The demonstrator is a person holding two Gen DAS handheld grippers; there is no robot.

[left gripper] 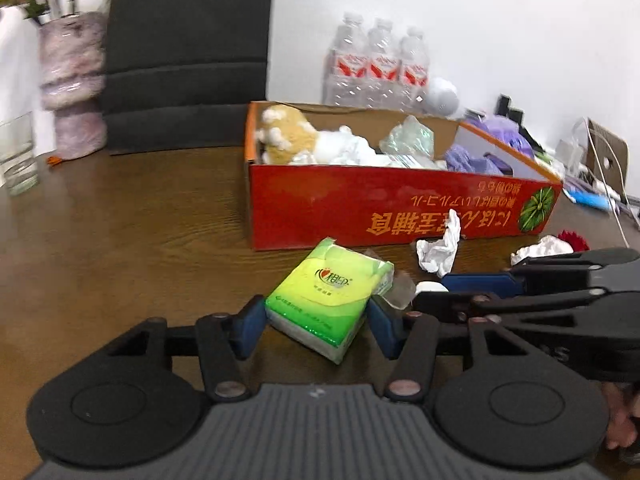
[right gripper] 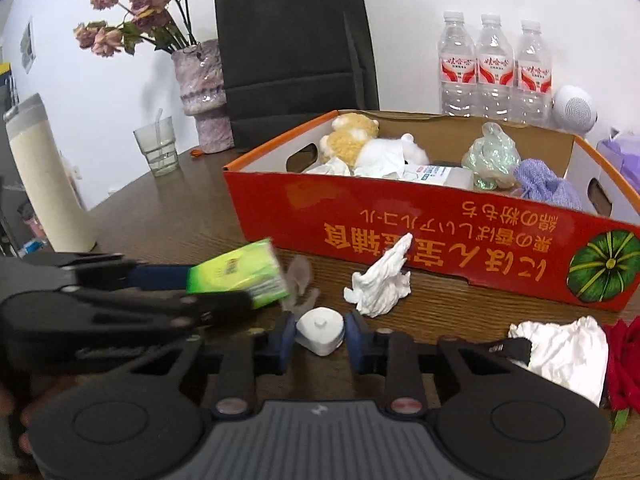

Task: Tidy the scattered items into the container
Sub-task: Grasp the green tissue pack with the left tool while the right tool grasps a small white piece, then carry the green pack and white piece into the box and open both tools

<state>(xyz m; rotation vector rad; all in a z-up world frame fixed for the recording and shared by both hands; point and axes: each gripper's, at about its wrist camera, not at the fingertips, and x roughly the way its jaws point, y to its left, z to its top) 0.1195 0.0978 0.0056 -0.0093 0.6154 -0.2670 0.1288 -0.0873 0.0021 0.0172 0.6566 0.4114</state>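
A green tissue pack sits between the fingers of my left gripper, which is shut on it; it also shows in the right wrist view. My right gripper is shut on a small white cap-like object just above the table. The red cardboard box stands behind, holding a plush toy, tissues and bags. A crumpled white tissue lies in front of the box. Another white tissue lies at the right.
A glass, a flower vase and a black paper bag stand behind the box at the left. Three water bottles stand at the back. A red flower lies at the right edge. A white tumbler stands far left.
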